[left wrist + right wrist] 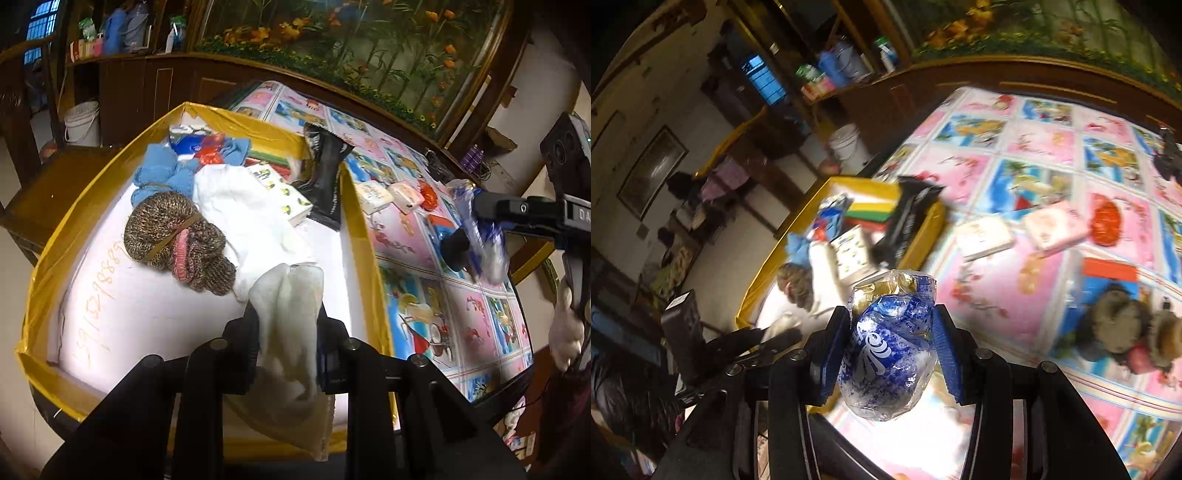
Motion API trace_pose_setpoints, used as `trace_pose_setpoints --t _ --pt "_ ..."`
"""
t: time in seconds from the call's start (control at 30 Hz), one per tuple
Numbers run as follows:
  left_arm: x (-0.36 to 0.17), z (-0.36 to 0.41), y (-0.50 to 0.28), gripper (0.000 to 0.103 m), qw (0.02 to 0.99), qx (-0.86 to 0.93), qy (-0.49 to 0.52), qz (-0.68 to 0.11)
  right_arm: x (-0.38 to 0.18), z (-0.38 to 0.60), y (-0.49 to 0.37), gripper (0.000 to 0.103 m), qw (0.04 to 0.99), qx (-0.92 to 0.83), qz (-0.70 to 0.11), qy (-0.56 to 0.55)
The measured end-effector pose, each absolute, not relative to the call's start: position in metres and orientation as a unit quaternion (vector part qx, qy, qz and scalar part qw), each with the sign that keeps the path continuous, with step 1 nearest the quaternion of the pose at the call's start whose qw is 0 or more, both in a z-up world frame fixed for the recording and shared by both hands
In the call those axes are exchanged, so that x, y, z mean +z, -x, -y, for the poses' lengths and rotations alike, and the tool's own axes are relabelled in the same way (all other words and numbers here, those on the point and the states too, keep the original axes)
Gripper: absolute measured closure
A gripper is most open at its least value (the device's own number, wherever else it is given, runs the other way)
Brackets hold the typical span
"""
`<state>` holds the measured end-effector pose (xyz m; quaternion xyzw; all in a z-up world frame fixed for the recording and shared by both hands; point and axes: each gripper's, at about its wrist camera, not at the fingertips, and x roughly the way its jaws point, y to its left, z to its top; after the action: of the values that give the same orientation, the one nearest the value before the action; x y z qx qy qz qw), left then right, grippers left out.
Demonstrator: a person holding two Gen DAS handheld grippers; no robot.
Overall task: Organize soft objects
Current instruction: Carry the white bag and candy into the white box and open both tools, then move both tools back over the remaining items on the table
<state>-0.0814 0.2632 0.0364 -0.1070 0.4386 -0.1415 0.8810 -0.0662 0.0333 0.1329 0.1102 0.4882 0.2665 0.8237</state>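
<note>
**While both grippers hold soft goods, the yellow box sits half filled**

While the left gripper (pixel 286 321) hangs over the near end of the yellow box (pixel 360 206), its jaws are clenched on a pale cloth (pixel 291 314) that droops between the fingers and down past them. Inside the box, on its white floor, lie a brown knitted bundle (pixel 177 240) bound with a band, a blue knitted piece (pixel 162 173) behind it, a white cloth (pixel 243 210) beside both, and a small printed packet (pixel 284 195) touching the white cloth. A black wrapper (pixel 325 177) leans over the box's right wall, partly inside and partly out.

Over the patterned tablecloth (pixel 1015 177), to the right of the box, the right gripper (pixel 892 350) has its blue-padded jaws closed around a crinkled blue-and-clear plastic package (pixel 886 343), lifted off the table. On the tablecloth beyond it lie a cream packet (pixel 984 236) and a pink packet (pixel 1056 225) just beside each other, with a red-orange wrapper (pixel 1106 223) near the pink one. A furry brown item (pixel 1126 325) lies at the right edge of the right wrist view, blurred. A white bucket (pixel 83 123) stands on the floor beyond the box.
</note>
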Motion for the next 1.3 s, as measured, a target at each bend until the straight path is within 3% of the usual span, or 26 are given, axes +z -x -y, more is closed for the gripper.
trace_pose_setpoints --t 0.33,0.4,0.53,0.63,0.73,0.8,0.87,1.07,1.3 --pt "0.017 -0.281 0.051 0.077 0.87 -0.12 0.159 -0.45 0.079 -0.142 0.011 0.058 0.783 0.297 -0.542 -0.072" --pt "0.02 -0.288 0.055 0.067 0.873 -0.118 0.174 -0.44 0.067 -0.154 0.002 0.058 0.778 0.29 -0.554 -0.062" --pt "0.034 -0.304 0.069 0.057 0.885 -0.114 0.195 -0.408 0.049 -0.165 -0.009 0.058 0.782 0.257 -0.567 -0.036" --pt "0.043 -0.312 0.078 0.045 0.892 -0.107 0.206 -0.387 0.042 -0.173 -0.016 0.057 0.788 0.244 -0.565 -0.03" --pt "0.048 -0.314 0.079 0.044 0.897 -0.105 0.202 -0.379 0.042 -0.178 -0.015 0.051 0.795 0.239 -0.558 -0.024" --pt "0.049 -0.313 0.079 0.044 0.896 -0.106 0.202 -0.38 0.045 -0.179 -0.011 0.04 0.8 0.241 -0.548 -0.025" --pt "0.049 -0.31 0.078 0.044 0.895 -0.105 0.201 -0.384 0.057 -0.172 -0.001 0.035 0.812 0.24 -0.532 -0.022" --pt "0.054 -0.289 0.083 0.044 0.897 -0.115 0.177 -0.388 0.08 -0.135 0.027 0.027 0.837 0.241 -0.49 -0.047" --pt "0.069 -0.238 0.093 0.044 0.919 -0.099 0.069 -0.376 0.103 -0.075 0.071 0.024 0.869 0.217 -0.442 -0.056"
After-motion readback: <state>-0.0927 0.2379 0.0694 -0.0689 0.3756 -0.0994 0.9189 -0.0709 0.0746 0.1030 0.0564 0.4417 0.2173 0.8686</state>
